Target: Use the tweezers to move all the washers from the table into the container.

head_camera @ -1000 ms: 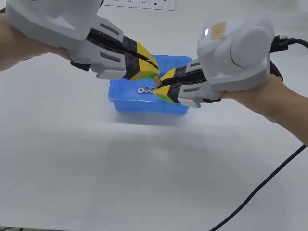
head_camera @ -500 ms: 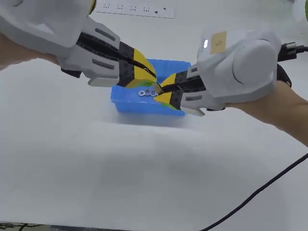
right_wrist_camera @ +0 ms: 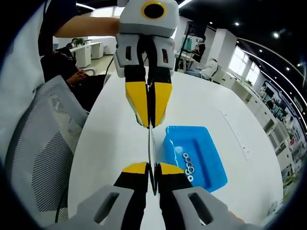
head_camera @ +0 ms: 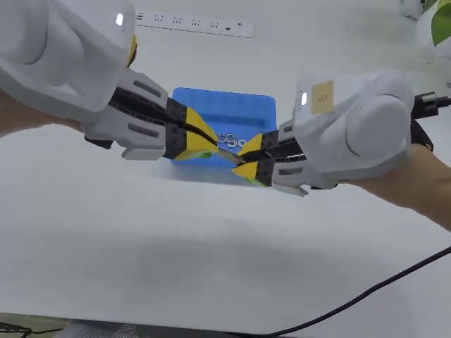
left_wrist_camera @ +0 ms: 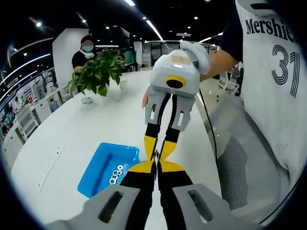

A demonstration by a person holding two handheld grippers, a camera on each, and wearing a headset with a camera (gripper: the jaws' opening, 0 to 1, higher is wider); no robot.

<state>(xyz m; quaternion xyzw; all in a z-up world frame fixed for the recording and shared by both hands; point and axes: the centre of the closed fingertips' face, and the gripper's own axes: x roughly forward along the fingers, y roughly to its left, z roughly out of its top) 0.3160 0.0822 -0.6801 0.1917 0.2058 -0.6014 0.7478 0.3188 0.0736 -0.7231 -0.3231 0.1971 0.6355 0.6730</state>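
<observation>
The left claw (head_camera: 206,145) and the right claw (head_camera: 246,161) meet tip to tip in front of the container (head_camera: 232,109). Each is pressed together on one end of the tweezers (head_camera: 227,152), which bridge the small gap between them. From the head view we see the blue container on the white bench (head_camera: 176,246), with the washers (head_camera: 232,139) lying inside it by its near wall, just behind the claws. A power strip (head_camera: 190,22) lies at the far edge, and a black cable (head_camera: 384,284) trails across the near right corner.

The right gripper view gives us the tweezers' length: a thin steel strip that rises from the right claw's yellow tips straight into the pinched tips of the left claw. It runs beside the container's edge, over bare bench. There the washers form a short row on the container floor, along the side nearest the tweezers. A mesh chair (right_wrist_camera: 43,167) stands off the bench edge.

The left gripper view adds a plant (left_wrist_camera: 98,72) at the bench's far end, with a person (left_wrist_camera: 86,50) behind it. Here the left claw's tips clamp a sliver of metal, and the right claw's tips grip the same sliver from the other side. We cannot tell whether the tweezers hold a washer.
</observation>
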